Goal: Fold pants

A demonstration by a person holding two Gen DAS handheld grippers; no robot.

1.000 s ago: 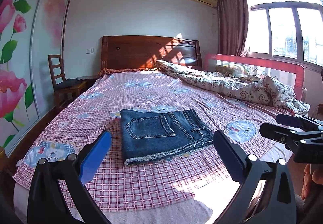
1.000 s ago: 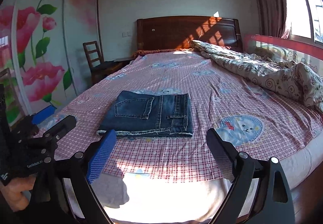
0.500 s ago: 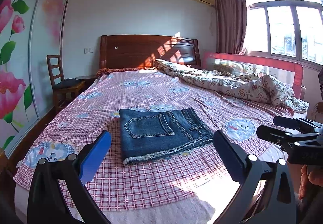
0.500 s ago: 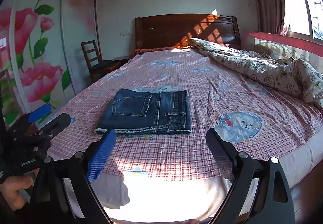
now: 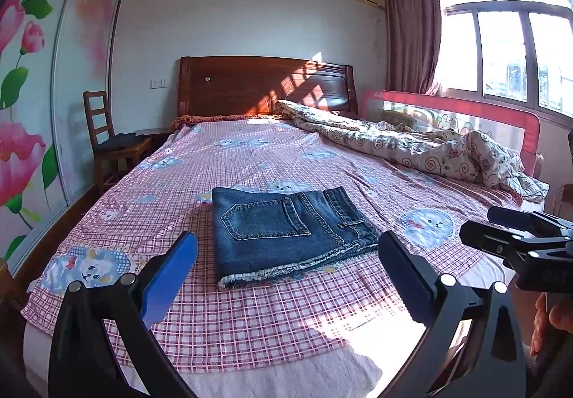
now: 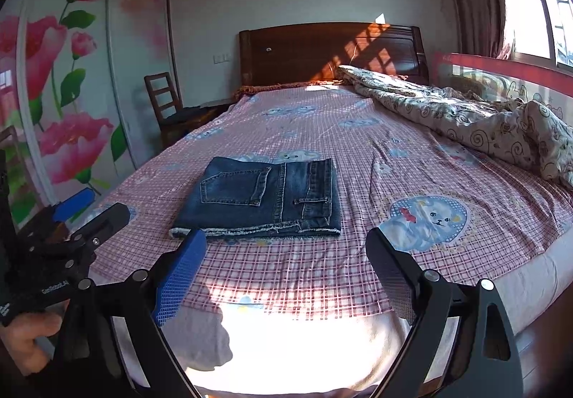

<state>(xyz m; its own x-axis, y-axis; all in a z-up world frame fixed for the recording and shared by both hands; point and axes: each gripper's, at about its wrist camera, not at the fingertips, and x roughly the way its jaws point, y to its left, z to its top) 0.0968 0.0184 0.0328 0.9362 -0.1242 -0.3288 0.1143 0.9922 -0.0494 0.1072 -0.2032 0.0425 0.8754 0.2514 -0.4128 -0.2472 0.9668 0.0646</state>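
both grippers pulled back slightly – left gripper [image 5: 286,272] and right gripper [image 6: 286,265] wide (empty), folded jeans [image 5: 286,229] near bed edge [image 6: 286,337]

The pants [image 5: 286,229] are dark blue denim with pale stitching and a frayed whitish hem, lying on a bed sheet [image 5: 250,161] checked in pink and white with blue-and-white puppy patches. Beyond the pants, a cream quilt [image 5: 412,143] bears dark swirls and a reddish-brown headboard [image 5: 250,90] stands. Each pair of tongs is black with one blue pad [image 6: 179,276].
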